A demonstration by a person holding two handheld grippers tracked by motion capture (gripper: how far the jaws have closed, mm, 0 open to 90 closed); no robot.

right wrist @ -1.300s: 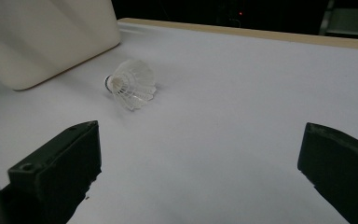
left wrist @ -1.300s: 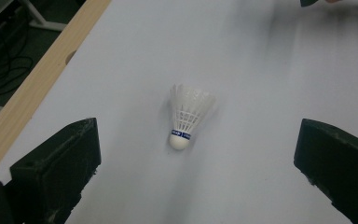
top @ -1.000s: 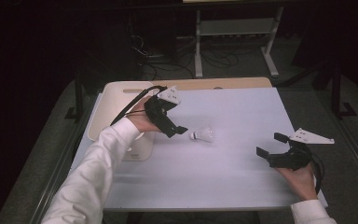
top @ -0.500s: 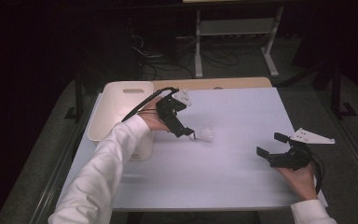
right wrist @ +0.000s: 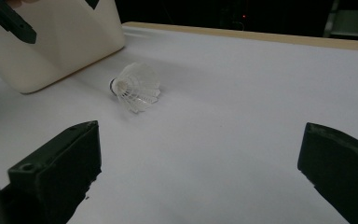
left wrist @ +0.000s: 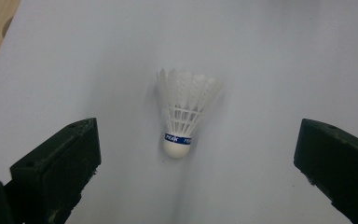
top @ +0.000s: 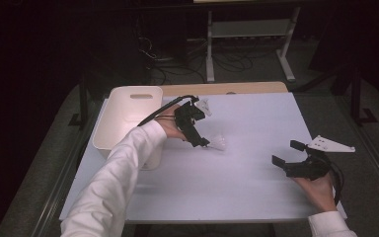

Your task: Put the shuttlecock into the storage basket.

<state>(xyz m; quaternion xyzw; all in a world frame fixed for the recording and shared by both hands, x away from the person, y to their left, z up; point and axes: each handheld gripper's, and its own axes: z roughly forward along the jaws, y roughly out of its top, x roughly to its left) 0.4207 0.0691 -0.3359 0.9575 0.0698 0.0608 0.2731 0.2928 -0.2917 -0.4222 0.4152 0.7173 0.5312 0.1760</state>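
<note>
Bin: in the high view, its near right corner is hidden behind the sleeve.
Bin, right gripper view: cut off by the top and left edges.
Shuttlecock: in the high view, small and blurred at mid-frame; its cork and band cannot be told there.
Left gripper: in the high view, jaw spacing too small to tell.

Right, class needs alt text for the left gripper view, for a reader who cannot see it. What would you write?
A white shuttlecock with a blue band above its cork lies on a white table, its feathers pointing away from the camera. The left gripper hangs over it, its two black jaws wide open either side and touching nothing.
</note>
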